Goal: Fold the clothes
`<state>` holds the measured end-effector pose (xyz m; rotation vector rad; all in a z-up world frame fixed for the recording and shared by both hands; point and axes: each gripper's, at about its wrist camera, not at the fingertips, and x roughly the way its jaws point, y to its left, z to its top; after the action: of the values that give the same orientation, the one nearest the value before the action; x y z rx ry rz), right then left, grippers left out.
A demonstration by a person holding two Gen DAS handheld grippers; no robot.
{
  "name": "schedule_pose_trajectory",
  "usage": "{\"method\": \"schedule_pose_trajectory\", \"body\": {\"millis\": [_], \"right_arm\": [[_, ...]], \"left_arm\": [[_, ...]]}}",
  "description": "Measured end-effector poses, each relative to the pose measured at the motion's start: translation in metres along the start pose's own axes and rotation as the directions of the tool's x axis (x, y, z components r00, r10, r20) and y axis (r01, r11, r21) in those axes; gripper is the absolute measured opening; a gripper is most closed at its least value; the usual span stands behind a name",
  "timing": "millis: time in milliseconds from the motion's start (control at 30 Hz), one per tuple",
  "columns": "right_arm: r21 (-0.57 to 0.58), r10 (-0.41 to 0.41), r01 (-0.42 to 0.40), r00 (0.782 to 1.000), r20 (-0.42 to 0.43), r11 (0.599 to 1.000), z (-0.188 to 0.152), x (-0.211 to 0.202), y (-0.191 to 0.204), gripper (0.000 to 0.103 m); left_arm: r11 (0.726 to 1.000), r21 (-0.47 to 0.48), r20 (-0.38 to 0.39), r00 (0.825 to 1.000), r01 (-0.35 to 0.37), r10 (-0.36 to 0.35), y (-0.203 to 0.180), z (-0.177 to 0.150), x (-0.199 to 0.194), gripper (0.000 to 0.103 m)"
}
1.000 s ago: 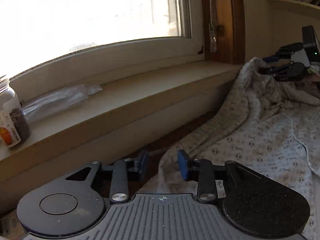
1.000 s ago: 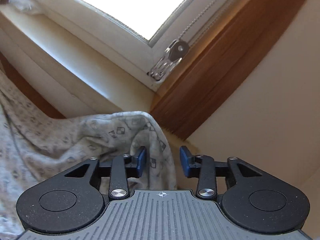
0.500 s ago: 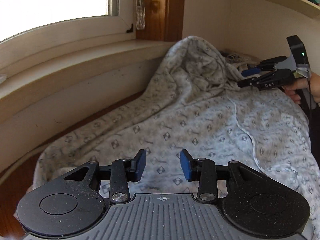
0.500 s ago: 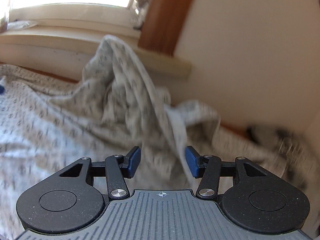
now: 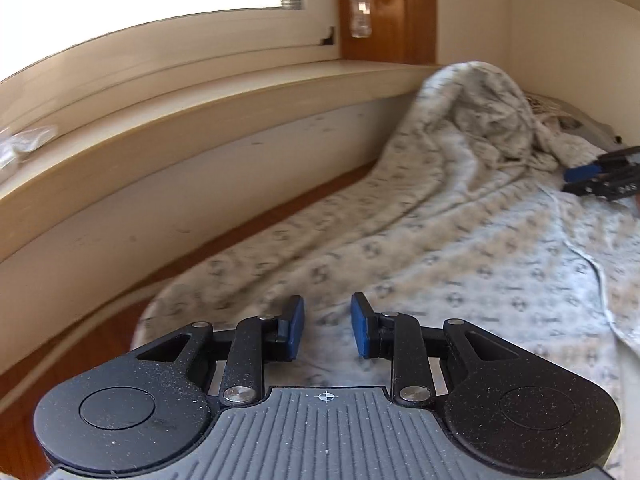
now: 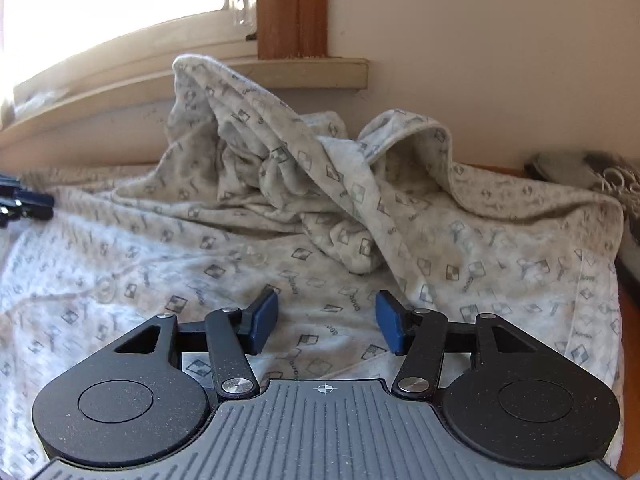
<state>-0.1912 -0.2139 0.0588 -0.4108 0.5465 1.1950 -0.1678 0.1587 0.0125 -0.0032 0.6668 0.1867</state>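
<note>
Spread over the table (image 5: 100, 344) below the windowsill (image 5: 200, 120): garment (image 6: 280, 272), bunched at the wall (image 6: 480, 40).

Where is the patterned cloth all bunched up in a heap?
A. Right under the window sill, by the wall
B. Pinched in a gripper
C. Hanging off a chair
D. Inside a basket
A: the patterned cloth humps up against the wall just below the window sill, and neither gripper pinches it.

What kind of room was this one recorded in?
Likely a room at home, perhaps a bedroom. A patterned garment lies spread on a wooden surface under a window with a deep sill and wood trim.
</note>
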Motion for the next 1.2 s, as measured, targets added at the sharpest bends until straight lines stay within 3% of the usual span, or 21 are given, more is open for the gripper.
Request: {"method": "schedule_pose_trajectory", "body": {"millis": [167,433,500,567,700,733,833,933,1200], "right_arm": [[0.022,-0.002,0.002,1.000,0.008,1.000,-0.005,-0.006,0.009,0.053],[-0.005,0.040,-0.040,0.999,-0.016,0.999,-0.012,-0.022,0.038,0.054],[-0.025,0.046,-0.047,0.998,-0.035,0.999,-0.008,-0.024,0.042,0.054],[-0.049,0.048,-0.050,0.998,-0.039,0.998,-0.001,-0.026,0.038,0.054],[-0.013,-0.009,0.009,1.000,0.014,1.000,0.007,-0.026,0.006,0.054],[-0.007,-0.033,0.033,0.999,0.018,0.999,0.007,-0.024,-0.004,0.054],[0.032,-0.106,0.105,0.994,0.022,0.994,0.002,-0.021,-0.037,0.055],[0.096,-0.102,0.101,0.995,-0.003,0.990,-0.009,-0.019,-0.064,0.055],[0.107,-0.162,0.159,0.987,0.023,0.982,-0.026,-0.029,-0.054,0.054]], "left_arm": [[1.000,-0.024,0.003,1.000,-0.014,0.014,0.023,-0.001,-0.004,0.030],[0.998,-0.030,-0.025,0.998,-0.059,0.059,0.017,0.007,-0.007,0.030],[0.999,-0.030,-0.021,0.999,-0.034,0.033,0.010,0.012,-0.007,0.033],[1.000,-0.020,-0.009,1.000,-0.006,0.006,0.000,0.017,-0.007,0.046],[0.999,0.022,0.025,0.999,0.048,-0.048,-0.031,0.033,-0.002,0.060],[0.997,0.023,0.037,0.997,0.070,-0.071,-0.038,0.038,0.001,0.068],[0.992,0.016,0.070,0.990,0.122,-0.123,-0.058,0.053,0.014,0.071],[0.984,-0.010,0.108,0.978,0.178,-0.176,-0.071,0.068,0.027,0.079],[0.973,0.010,0.090,0.969,0.232,-0.232,-0.093,0.085,0.066,0.079]]}}
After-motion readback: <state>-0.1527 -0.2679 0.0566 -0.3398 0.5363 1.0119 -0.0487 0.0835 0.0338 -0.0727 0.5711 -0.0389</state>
